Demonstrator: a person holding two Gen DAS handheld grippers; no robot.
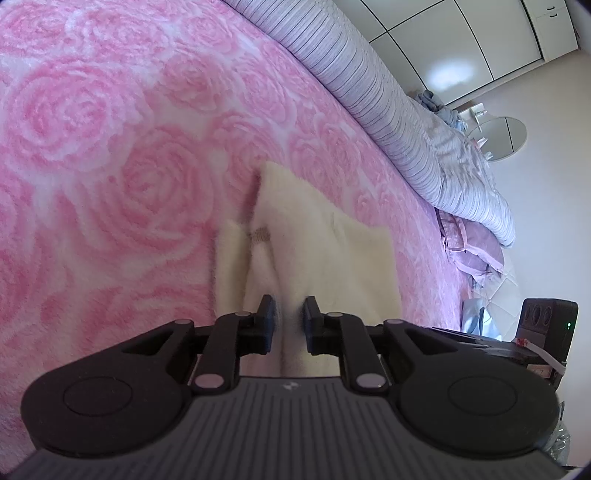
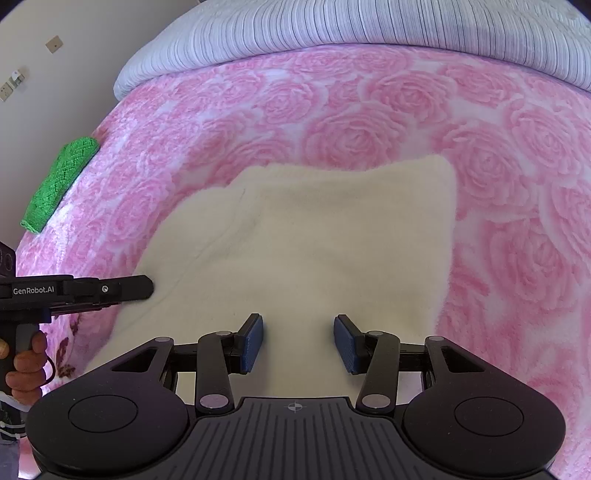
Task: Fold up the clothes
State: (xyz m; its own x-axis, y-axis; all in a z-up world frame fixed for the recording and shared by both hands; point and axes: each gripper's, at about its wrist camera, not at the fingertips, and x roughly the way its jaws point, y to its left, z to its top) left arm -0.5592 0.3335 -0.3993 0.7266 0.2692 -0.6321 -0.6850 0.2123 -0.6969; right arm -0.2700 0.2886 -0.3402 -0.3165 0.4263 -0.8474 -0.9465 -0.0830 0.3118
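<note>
A cream fleece garment [image 2: 314, 243] lies partly folded on the pink rose-patterned blanket [image 2: 369, 110]. In the left wrist view the garment [image 1: 314, 240] is seen edge-on, with a small beige label showing. My left gripper [image 1: 289, 325] is narrowly closed on a fold at the garment's near edge; it also shows from the side in the right wrist view [image 2: 147, 288] at the garment's left edge. My right gripper [image 2: 298, 343] is open and empty, low over the garment's near edge.
A folded green cloth [image 2: 59, 181] lies at the bed's left edge. A striped duvet [image 2: 369, 33] is bunched along the far side. Purple pillows [image 1: 476, 251] and a round mirror [image 1: 498, 138] are off to the right.
</note>
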